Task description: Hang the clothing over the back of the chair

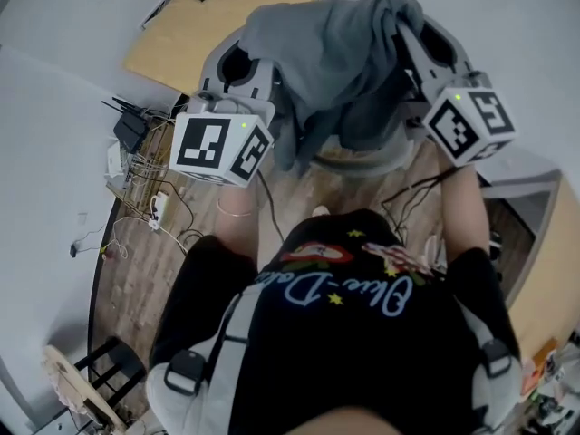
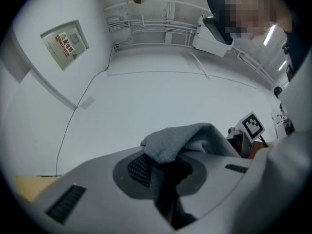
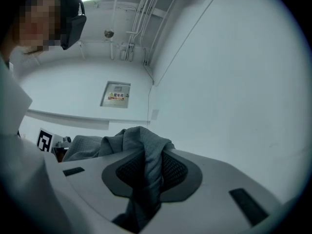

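Observation:
A grey garment [image 1: 335, 62] hangs bunched between my two grippers, raised in front of the person's chest. My left gripper [image 1: 258, 57] is shut on its left part, and grey cloth [image 2: 180, 140] is pinched between the dark pads [image 2: 139, 169]. My right gripper [image 1: 412, 30] is shut on the right part, where a twisted fold [image 3: 144, 155] runs down between the pads [image 3: 173, 169]. Both grippers point roughly level at white walls. A pale rounded seat or chair part [image 1: 362, 159] shows just under the hanging cloth; I cannot tell what it is.
A wooden tabletop [image 1: 227, 25] with a marker card lies beyond the garment. Cables and a power strip [image 1: 145, 184] clutter the wooden floor at the left. A wooden stool with black legs [image 1: 77, 383] stands at the bottom left. A cabinet edge [image 1: 544, 270] is at the right.

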`<state>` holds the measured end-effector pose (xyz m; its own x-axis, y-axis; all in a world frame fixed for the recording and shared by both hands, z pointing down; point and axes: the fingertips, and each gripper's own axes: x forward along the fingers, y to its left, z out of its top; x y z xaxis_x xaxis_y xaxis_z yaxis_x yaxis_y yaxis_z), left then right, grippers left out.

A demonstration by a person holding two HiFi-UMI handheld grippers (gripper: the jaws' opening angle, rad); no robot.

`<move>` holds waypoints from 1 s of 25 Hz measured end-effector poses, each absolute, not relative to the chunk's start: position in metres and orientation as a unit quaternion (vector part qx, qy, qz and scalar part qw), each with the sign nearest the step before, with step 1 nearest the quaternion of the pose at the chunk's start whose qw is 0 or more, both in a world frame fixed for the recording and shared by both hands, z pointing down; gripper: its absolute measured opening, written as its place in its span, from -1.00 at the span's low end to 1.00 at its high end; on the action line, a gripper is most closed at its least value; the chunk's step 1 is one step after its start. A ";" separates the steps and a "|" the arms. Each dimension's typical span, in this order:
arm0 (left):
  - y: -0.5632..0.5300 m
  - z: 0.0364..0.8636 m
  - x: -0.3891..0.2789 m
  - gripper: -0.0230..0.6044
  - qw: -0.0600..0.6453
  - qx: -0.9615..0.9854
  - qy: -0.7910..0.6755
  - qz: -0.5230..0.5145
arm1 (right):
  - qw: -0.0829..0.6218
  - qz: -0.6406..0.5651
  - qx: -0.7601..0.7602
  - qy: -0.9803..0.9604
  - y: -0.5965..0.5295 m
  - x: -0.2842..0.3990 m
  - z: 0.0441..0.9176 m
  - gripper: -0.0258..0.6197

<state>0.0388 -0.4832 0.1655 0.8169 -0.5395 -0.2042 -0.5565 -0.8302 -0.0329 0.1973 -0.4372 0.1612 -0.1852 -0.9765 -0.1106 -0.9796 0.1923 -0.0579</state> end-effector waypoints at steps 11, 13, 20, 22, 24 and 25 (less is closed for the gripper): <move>-0.482 0.158 0.105 -0.81 0.037 -0.962 0.258 0.086 | 0.063 -0.010 -0.669 0.740 -0.423 0.269 0.162 -0.69; -0.483 0.163 0.117 -0.81 0.051 -0.960 0.260 0.087 | 0.077 -0.012 -0.670 0.738 -0.426 0.282 0.174 -0.69; -0.505 0.185 0.137 -0.81 0.079 -0.954 0.270 0.102 | 0.112 -0.002 -0.665 0.738 -0.454 0.313 0.202 -0.69; -0.508 0.186 0.139 -0.81 0.083 -0.952 0.276 0.105 | 0.102 0.011 -0.658 0.746 -0.458 0.312 0.197 -0.69; -0.508 0.193 0.140 -0.81 0.081 -0.951 0.280 0.104 | 0.091 0.018 -0.651 0.753 -0.459 0.311 0.199 -0.69; -0.507 0.197 0.140 -0.81 0.079 -0.950 0.283 0.102 | 0.088 0.017 -0.648 0.756 -0.458 0.311 0.202 -0.69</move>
